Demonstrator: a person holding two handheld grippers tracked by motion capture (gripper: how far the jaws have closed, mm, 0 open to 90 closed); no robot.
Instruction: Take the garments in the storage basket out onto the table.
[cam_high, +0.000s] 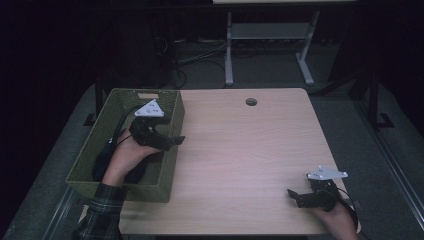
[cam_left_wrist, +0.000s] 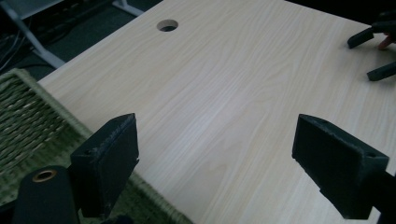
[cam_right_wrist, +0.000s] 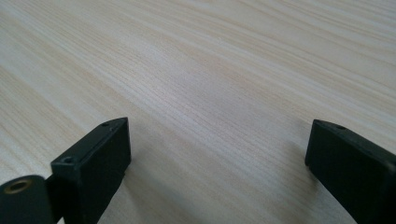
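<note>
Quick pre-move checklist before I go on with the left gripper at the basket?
1. Left gripper jaws open, nothing between them: ok.
2. Right gripper open, nothing between its jaws, at the table's near right corner: ok.
3. Left gripper sits over the green basket's right wall, jaws pointing toward the table: ok.
4. Dark thing in basket identified: cannot tell.
5. Tabletop between grippers bare: ok.

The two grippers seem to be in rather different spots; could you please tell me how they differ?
The left gripper is held above the green woven basket, at its right wall, while the right gripper sits low over the bare wooden table near its front right corner. The left gripper points right and the right gripper points left. Both are black, open and hold nothing.
</note>
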